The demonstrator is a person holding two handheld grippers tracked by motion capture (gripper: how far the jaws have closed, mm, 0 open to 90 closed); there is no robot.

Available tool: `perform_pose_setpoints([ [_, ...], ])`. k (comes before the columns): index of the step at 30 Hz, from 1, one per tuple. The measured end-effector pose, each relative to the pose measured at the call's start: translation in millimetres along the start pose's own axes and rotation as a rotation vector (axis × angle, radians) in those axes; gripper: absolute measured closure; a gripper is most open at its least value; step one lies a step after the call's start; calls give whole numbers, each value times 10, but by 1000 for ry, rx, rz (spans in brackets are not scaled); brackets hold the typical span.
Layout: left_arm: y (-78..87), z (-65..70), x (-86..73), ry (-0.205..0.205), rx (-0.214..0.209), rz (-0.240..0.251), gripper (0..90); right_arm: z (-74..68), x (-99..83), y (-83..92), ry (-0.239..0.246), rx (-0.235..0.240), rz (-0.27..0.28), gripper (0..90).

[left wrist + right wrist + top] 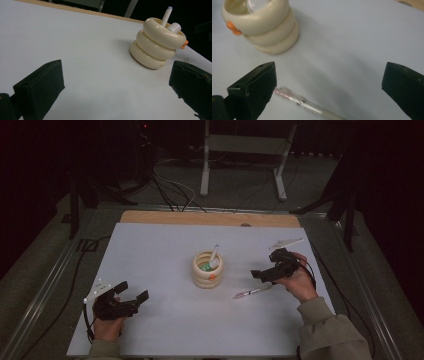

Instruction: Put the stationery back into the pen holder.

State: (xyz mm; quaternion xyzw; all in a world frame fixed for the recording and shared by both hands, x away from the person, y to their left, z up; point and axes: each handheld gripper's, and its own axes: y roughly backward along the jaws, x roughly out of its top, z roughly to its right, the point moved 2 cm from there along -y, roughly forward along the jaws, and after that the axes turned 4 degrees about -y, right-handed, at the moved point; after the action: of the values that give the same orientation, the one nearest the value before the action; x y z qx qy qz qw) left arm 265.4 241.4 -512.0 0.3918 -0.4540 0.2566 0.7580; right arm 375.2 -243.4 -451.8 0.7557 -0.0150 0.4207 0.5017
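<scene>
We see the cream ringed pen holder standing upright near the middle of the white tabletop, with a white pen and a capped marker sticking out of it. A clear pen lies flat on the tabletop just to the right of the holder. Our right gripper hovers over that pen, jaws spread wide and holding nothing. Our left gripper sits well to the holder's left and nearer us, jaws likewise wide and empty.
</scene>
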Motion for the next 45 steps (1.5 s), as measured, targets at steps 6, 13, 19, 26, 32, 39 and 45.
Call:
perform_pose_setpoints([
  [6, -4, 6, -2, 0, 0, -1, 2, 59, -108, -28, -2, 3, -17, 7],
  [13, -5, 7, -5, 0, 1, -1, 3, 128, -227, -78, -8, 7, -43, 7],
  [19, -9, 8, -6, 0, -1, -2, 3, 189, -322, -127, 6, 22, -82, 57],
  [26, -7, 2, -5, 2, -2, -2, 3, 224, -397, -147, 30, 33, -107, 95],
  [32, -12, 4, -3, 3, -2, -2, 3, 235, -483, -208, 61, 24, -144, 147],
  [39, -12, 4, -4, 4, -1, -4, 3, 284, -566, -282, 68, 28, -184, 168],
  [45, -13, 8, -4, 1, -2, -4, 3, 238, -627, -372, 159, 57, -226, 385],
])
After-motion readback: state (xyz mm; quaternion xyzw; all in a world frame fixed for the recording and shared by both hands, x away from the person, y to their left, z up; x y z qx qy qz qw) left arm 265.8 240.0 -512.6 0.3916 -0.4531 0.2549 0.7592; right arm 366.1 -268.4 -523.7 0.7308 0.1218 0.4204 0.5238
